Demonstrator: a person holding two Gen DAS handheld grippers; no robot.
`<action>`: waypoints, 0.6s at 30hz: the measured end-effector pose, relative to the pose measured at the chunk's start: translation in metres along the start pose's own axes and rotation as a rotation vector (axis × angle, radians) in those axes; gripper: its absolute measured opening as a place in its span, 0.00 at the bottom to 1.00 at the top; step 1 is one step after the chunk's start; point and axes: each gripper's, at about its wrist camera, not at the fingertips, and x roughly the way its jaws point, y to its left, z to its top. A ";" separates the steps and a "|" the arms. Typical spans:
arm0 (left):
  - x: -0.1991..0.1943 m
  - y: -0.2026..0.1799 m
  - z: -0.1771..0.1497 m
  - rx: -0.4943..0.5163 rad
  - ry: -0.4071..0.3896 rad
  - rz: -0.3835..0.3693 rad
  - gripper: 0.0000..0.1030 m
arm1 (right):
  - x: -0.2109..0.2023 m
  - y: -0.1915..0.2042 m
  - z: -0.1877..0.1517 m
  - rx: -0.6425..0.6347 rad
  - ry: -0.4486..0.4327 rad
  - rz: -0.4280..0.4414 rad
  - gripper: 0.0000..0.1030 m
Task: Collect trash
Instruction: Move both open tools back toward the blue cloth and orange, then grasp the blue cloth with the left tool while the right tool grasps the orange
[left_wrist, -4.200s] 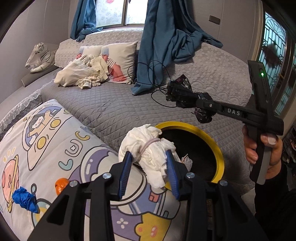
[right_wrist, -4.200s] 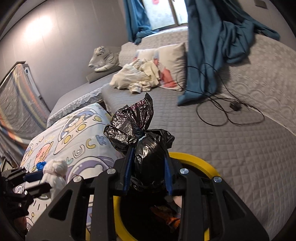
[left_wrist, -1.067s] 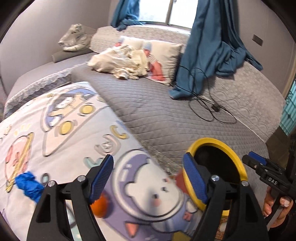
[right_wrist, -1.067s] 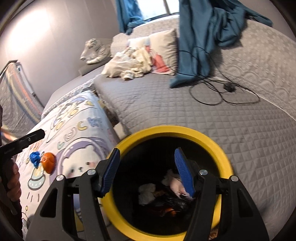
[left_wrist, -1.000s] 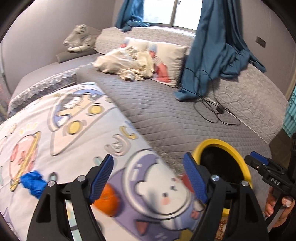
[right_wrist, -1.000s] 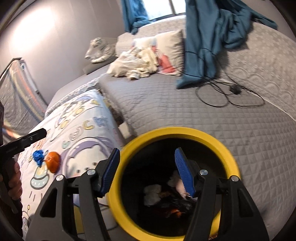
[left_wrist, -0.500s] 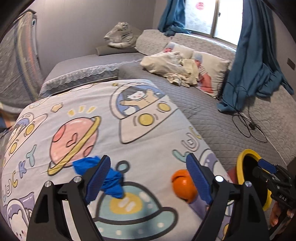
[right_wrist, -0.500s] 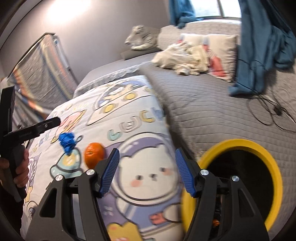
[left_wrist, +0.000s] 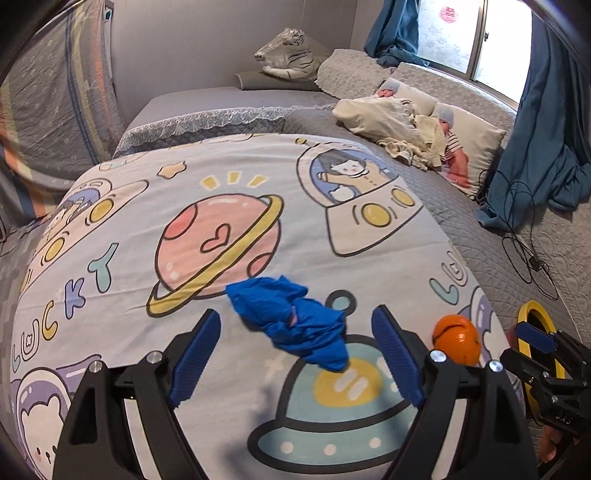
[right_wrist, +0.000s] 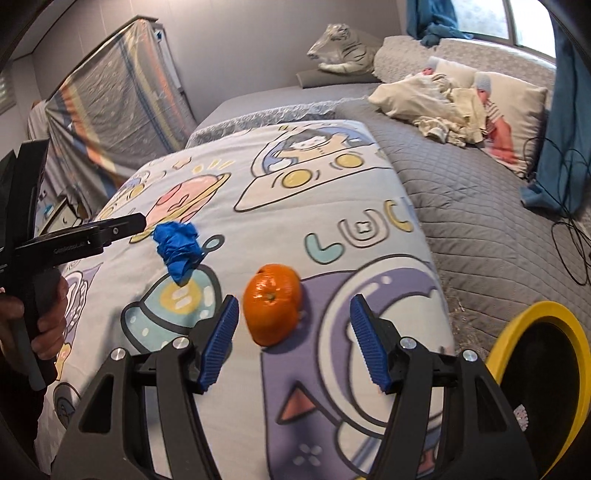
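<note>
A crumpled blue wad (left_wrist: 291, 325) lies on the cartoon bedsheet (left_wrist: 221, 192). My left gripper (left_wrist: 295, 354) is open and empty, its pads on either side of the wad's near end. An orange peel (right_wrist: 273, 302) lies on the sheet to the wad's right. My right gripper (right_wrist: 293, 341) is open and empty, with the peel between its pads. The wad (right_wrist: 177, 247) and the left gripper (right_wrist: 122, 227) also show in the right wrist view. The yellow-rimmed black trash bin (right_wrist: 535, 369) stands beside the bed at the right, with trash inside.
A grey quilted bed (left_wrist: 498, 258) with a black cable (left_wrist: 528, 240), a blue curtain (left_wrist: 543, 147), pillows and cream clothes (left_wrist: 399, 125) lies behind. A plush tiger (left_wrist: 288, 55) sits at the back. A wrapped mattress (right_wrist: 110, 103) leans at the left.
Both grippers let go of their trash into the bin, then swung left over the cartoon sheet. The left one now straddles the blue wad, the right one the orange peel.
</note>
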 end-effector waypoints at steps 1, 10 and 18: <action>0.002 0.002 -0.001 -0.003 0.005 0.001 0.78 | 0.004 0.003 0.001 -0.007 0.006 0.000 0.58; 0.025 0.017 -0.007 -0.033 0.048 0.012 0.78 | 0.027 0.016 0.005 -0.040 0.046 0.011 0.58; 0.041 0.019 -0.007 -0.041 0.071 0.011 0.78 | 0.042 0.021 0.007 -0.058 0.063 0.005 0.58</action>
